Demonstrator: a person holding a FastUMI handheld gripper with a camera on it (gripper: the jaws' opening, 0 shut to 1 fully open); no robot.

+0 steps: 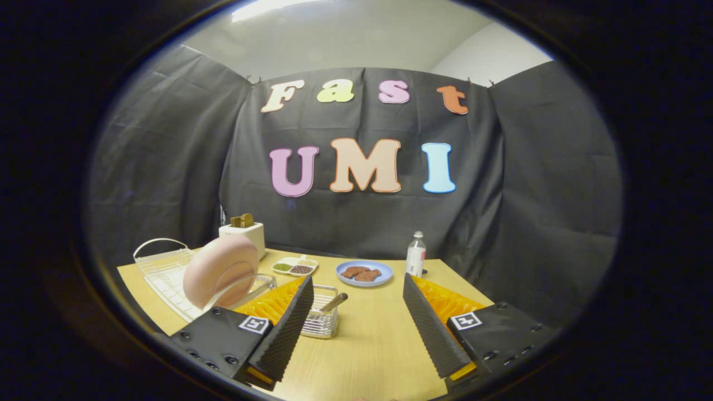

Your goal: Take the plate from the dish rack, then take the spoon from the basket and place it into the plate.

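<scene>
A pink plate (220, 270) stands on edge in the white wire dish rack (161, 267), to the left beyond my left finger. A small wire basket (322, 317) sits on the table just ahead of the left finger, with a spoon (334, 302) leaning out of it, handle up. My gripper (356, 312) is open, its black ribbed fingers (289, 328) wide apart with only bare table between them. It hangs above the wooden table (373, 345), apart from the plate and the basket.
Behind the rack stands a white toaster (245, 231) with toast in it. A divided dish (295, 266) of seeds, a blue plate (364, 273) with brown food and a small bottle (415, 254) line the table's far side.
</scene>
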